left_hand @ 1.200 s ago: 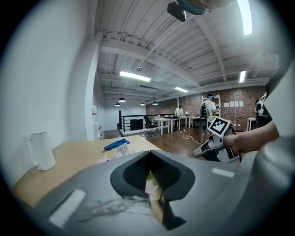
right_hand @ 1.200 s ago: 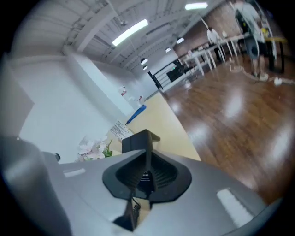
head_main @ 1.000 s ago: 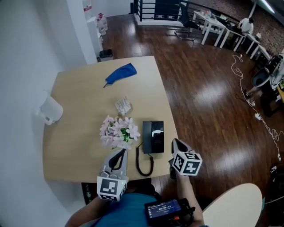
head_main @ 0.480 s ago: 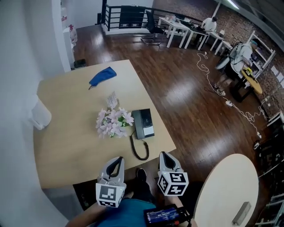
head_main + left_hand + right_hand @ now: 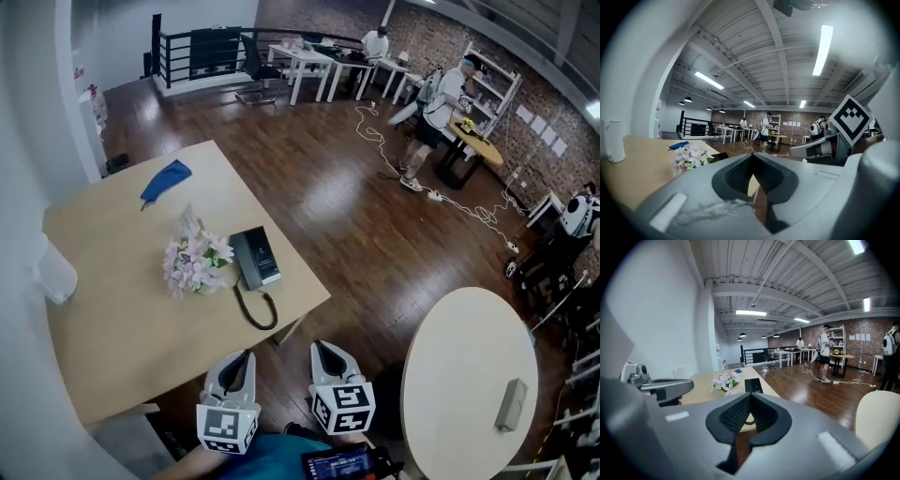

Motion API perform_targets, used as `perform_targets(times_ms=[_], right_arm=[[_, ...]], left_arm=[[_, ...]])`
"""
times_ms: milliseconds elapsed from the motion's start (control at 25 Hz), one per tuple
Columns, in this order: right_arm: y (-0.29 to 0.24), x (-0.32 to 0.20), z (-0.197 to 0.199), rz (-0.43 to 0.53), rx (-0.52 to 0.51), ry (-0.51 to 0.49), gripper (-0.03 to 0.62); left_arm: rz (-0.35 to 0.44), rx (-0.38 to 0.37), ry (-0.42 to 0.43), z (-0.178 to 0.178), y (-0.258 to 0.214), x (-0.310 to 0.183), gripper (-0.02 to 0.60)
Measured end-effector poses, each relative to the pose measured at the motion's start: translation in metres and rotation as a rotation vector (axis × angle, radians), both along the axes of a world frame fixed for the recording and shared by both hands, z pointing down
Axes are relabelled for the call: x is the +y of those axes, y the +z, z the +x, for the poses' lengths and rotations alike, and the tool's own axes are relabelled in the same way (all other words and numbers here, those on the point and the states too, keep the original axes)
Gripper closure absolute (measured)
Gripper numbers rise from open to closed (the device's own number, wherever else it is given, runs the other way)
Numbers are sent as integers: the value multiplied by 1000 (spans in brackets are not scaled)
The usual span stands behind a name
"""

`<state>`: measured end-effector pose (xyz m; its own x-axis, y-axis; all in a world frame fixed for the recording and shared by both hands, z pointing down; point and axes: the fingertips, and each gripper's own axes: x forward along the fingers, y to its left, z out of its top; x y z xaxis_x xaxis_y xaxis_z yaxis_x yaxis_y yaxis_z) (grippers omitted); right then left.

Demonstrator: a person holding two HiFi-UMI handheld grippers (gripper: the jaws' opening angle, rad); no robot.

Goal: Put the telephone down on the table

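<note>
Head view, lower centre: grey left gripper [image 5: 246, 354] and grey right gripper [image 5: 321, 346], both pressed together, empty. Black desk telephone [image 5: 255, 258] flat on pale wooden table [image 5: 112, 309]; looping black cord [image 5: 255, 309] shown whole only here.

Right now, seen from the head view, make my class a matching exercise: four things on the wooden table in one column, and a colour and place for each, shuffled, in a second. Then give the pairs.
Column one
1. telephone
2. flowers
3. cloth
4. jug

Column two
A. blue, near the far edge of the table
B. white, at the left edge
C. black, by the right edge
D. pink and white, just left of the telephone

Pairs: 1-C, 2-D, 3-A, 4-B
</note>
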<state>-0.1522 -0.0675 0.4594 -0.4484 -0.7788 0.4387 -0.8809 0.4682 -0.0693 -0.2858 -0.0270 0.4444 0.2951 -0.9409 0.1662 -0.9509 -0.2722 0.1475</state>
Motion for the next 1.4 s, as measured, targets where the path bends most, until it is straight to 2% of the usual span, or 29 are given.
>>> perform_targets(times_ms=[160,320,480,640,840,1080,1240,1400], right_arm=[[4,26,33,4,-11,17,600],[10,52,65,-4,-24,5,600],[8,71,95,20,-29,-28,600],[13,86,117,47,-27,-65,600],[9,97,133,71,-36,-76,600],[-16,105,135,135,-32,-41,600],[-17,120,122,144,-43,-9,600],[-9,140,98,132,-35,-15,600]], left_arm=[[10,-25,64,45,-3,7,571],[-6,-47,86,90,-5,23,571],[-21,-82,80,129,-3,42,571],[-48,-116,34,147,4,61,571],[-65,-152,-5,154,1,85,571],[-50,-151,12,148,-3,104,571],[-19,-156,25,133,-8,116,571],[-31,-149,29,115,1,127,571]])
